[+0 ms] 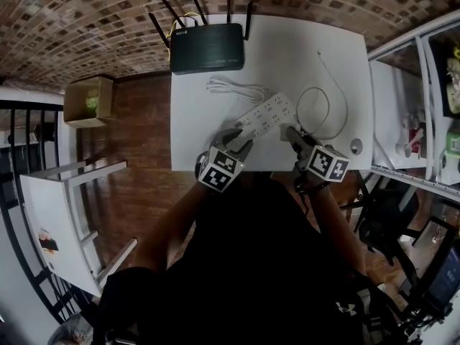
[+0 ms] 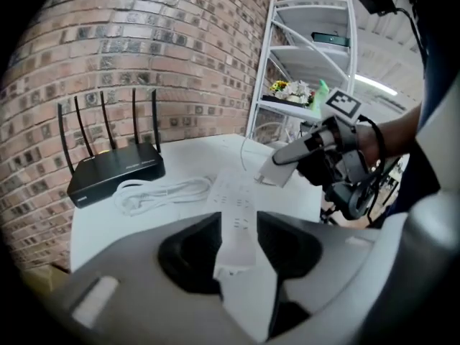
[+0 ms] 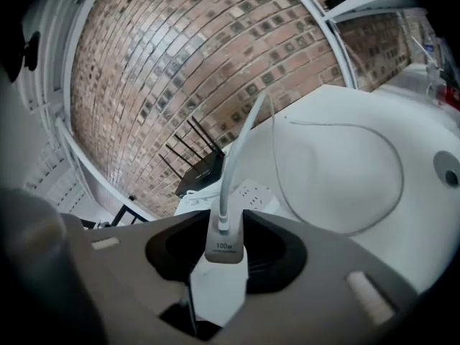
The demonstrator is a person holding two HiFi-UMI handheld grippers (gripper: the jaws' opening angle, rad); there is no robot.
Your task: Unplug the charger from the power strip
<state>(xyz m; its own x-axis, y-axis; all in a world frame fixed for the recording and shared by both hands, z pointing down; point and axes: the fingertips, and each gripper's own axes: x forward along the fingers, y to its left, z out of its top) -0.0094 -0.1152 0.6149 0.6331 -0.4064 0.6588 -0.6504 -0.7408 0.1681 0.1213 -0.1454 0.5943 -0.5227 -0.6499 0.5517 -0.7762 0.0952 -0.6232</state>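
A white power strip (image 1: 267, 113) lies slanted across the middle of the white table (image 1: 287, 49). My left gripper (image 1: 239, 138) is shut on its near end; in the left gripper view the strip (image 2: 233, 207) runs away from the left gripper (image 2: 237, 230). My right gripper (image 1: 295, 136) is shut on a white charger (image 3: 224, 254), whose thin white cable (image 3: 330, 178) rises from its front and loops over the table. The right gripper (image 3: 224, 237) holds the charger (image 2: 277, 169) clear of the strip (image 3: 255, 192), just to its right.
A black router (image 1: 207, 47) with several antennas stands at the table's far edge. The strip's coiled white cord (image 1: 236, 88) lies in front of it. A round grommet (image 1: 356, 146) sits near the right front corner. Metal shelving (image 2: 309, 63) stands right; a cardboard box (image 1: 88, 100) sits left.
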